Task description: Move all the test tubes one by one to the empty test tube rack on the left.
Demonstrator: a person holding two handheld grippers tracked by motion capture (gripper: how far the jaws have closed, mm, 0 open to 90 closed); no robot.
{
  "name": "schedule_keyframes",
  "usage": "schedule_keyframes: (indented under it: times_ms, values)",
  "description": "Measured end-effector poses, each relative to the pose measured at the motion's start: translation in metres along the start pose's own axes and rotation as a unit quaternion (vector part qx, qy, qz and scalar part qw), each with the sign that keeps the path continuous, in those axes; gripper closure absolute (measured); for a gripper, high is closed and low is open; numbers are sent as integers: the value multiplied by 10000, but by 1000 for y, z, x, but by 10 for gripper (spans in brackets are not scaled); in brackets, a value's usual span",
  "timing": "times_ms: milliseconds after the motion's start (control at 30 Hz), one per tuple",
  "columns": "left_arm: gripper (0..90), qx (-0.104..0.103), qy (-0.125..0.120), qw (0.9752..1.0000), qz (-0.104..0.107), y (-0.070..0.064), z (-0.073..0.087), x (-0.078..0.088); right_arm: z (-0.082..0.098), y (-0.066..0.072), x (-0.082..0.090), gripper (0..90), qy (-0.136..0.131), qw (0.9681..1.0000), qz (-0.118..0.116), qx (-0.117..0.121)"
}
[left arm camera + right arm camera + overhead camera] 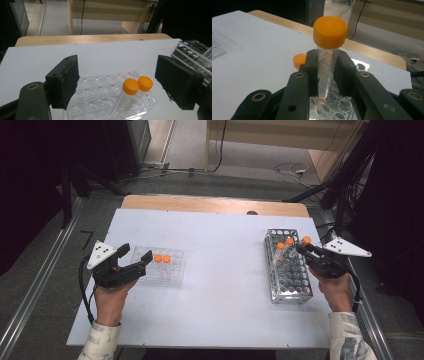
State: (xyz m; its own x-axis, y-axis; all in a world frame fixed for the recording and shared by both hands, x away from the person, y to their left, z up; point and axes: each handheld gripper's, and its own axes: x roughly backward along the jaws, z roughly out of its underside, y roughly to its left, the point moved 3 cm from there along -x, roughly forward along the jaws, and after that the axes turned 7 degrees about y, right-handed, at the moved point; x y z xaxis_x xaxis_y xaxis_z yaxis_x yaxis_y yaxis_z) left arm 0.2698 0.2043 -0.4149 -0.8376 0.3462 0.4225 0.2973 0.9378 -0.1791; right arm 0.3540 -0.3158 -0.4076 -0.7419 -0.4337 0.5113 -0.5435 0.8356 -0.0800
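My right gripper (327, 72) clamps a clear orange-capped tube (327, 50), its tip just above the metal wire rack (289, 292). My left gripper (125, 87) stands wide open, empty, around the clear plastic rack (100, 105). Next: carry the tube clear, then across to a free well between those jaws.

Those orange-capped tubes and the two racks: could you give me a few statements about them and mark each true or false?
1. The right gripper is shut on an orange-capped tube. True.
2. The clear plastic rack holds five tubes. False: two stand in it.
3. The left gripper clamps a tube. False: its fingers stand open, apart from the tubes.
4. The metal rack sits on the table's right side. True.
5. The held tube's cap is blue. False: orange.
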Motion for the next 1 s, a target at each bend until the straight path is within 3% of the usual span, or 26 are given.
schedule_keyframes:
  times_ms: [200, 467, 633, 1000]
  values:
    - [196, -8, 4, 10000, 3, 1, 0, 1, -2, 15, 11, 721, 112, 9999, -37, -65]
    - [196, -50, -1, 10000, 57, -3, -1, 1, -1, 47, 19, 720, 127, 9992, -391, 0]
    - [196, -113, 0, 9999, 96, -5, -2, 3, -3, 68, 13, 720, 217, 9970, -739, 47]
    - [189, -284, 45, 9993, 237, -16, -1, 3, -6, 114, -8, 720, 378, 9917, -1174, 369]
